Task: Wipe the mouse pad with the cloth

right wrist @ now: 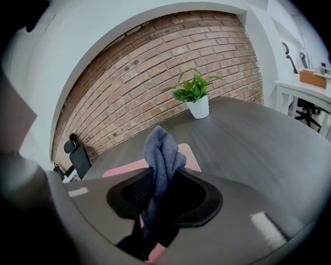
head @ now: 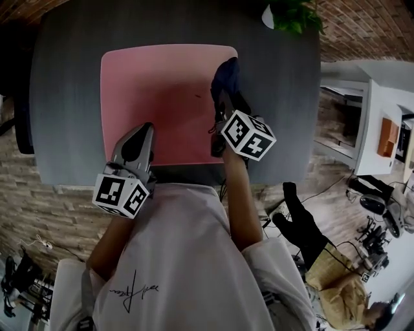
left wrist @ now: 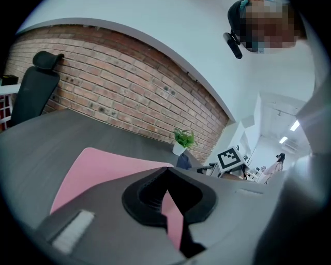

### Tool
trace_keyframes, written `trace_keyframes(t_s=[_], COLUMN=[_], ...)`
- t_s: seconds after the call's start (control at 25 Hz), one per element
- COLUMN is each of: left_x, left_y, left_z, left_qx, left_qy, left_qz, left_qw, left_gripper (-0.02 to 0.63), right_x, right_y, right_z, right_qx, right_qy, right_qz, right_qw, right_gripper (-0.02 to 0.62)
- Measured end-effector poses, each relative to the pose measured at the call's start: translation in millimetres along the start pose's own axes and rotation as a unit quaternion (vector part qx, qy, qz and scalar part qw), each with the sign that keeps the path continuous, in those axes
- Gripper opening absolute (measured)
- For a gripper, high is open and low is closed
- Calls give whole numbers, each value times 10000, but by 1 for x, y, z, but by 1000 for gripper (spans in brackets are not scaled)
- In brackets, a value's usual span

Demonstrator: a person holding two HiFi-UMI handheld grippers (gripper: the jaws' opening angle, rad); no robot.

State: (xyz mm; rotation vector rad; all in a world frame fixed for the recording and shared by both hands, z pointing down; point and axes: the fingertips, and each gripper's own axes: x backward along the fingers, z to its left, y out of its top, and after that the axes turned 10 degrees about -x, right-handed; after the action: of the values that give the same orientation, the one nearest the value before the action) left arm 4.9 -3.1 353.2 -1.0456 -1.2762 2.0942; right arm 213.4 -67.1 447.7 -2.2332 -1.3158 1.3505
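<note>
A pink mouse pad (head: 165, 97) lies flat on the dark grey table (head: 65, 97). My right gripper (head: 223, 97) is shut on a dark blue cloth (head: 226, 76), which bunches up at the pad's right edge. In the right gripper view the cloth (right wrist: 161, 155) sticks up between the jaws, with the pad (right wrist: 124, 168) behind it. My left gripper (head: 141, 132) is shut with nothing in it and its tip presses on the pad's near left part. The left gripper view shows the pad (left wrist: 98, 168) past the closed jaws.
A potted green plant (head: 294, 14) in a white pot (right wrist: 198, 107) stands at the table's far right. A black office chair (left wrist: 33, 85) stands by the brick wall. White shelves (head: 381, 123) and another person (head: 336, 278) are to the right of the table.
</note>
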Motion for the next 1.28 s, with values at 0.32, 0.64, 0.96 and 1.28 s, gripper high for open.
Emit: trace_keyframes(t_s=[0.32,0.64,0.96,1.28], left_x=[-5,-11,-10,-9], left_y=[-20,-33,-39,-45], left_z=[12,16,27,39], left_qx=[218,377,610,833], left_qy=[41,-28,63,133], left_qz=[261,417,366,308], left_qw=[9994,9984,9974,9960], left_gripper=[14,14,14,14], right_x=[-23,-45,-61,-80], right_y=[5,19,21,12], right_z=[-7,-10,-17,-22], right_qx=[41,-65,109,250], right_qy=[-173,-260,-540,-664], right_qz=[88,32,-13,170], right_qw=[9998,9996,9985,9973], right_gripper=[137,138,137,137])
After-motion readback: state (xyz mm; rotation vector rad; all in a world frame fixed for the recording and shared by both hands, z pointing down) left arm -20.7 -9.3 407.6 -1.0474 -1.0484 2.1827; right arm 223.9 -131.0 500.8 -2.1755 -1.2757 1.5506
